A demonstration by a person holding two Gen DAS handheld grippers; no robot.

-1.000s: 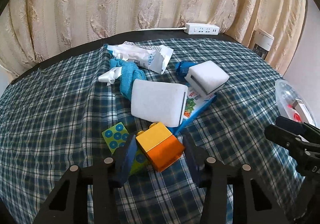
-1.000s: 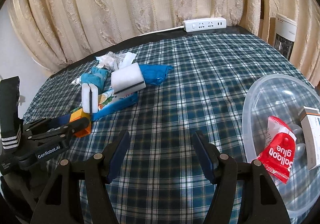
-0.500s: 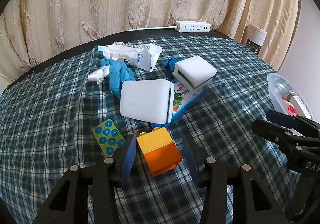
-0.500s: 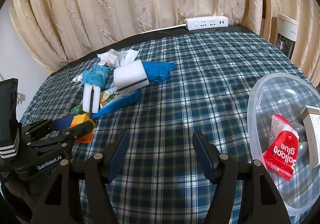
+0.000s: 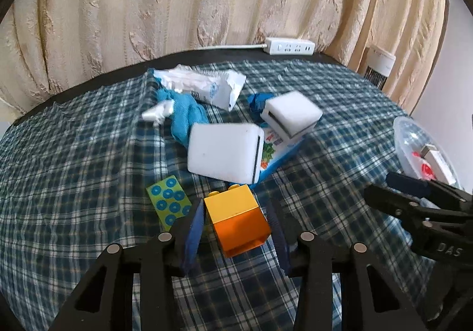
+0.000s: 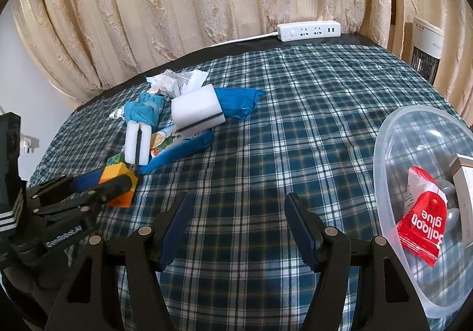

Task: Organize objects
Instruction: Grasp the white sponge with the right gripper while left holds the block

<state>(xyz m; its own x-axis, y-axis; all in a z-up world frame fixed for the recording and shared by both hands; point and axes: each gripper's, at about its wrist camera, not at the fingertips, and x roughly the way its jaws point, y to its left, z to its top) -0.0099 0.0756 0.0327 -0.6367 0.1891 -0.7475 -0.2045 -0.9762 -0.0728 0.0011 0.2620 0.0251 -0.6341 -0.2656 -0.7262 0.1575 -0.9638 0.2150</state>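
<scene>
An orange and yellow toy block (image 5: 236, 218) sits between the pads of my left gripper (image 5: 235, 209), whose jaws are closing onto its sides just above the plaid cloth. In the right wrist view the same block (image 6: 118, 171) shows at the left, inside the left gripper (image 6: 97, 183). My right gripper (image 6: 239, 196) stands open over bare cloth with nothing between its fingers. A clear plastic bowl (image 6: 384, 153) at the right holds a red balloon glue packet (image 6: 422, 212) and a small box.
Beyond the block lie a green dotted card (image 5: 170, 201), two white sponges (image 5: 221, 153) (image 5: 291, 112), a blue snack packet (image 5: 275, 150), a blue cloth (image 5: 184, 115) and a white wrapper (image 5: 207, 85). A power strip (image 6: 309, 31) rests at the far edge by the curtain.
My left gripper's jaws have narrowed onto the block, and the block has come off the green card, which now lies uncovered to its left. The right gripper has stayed put.
</scene>
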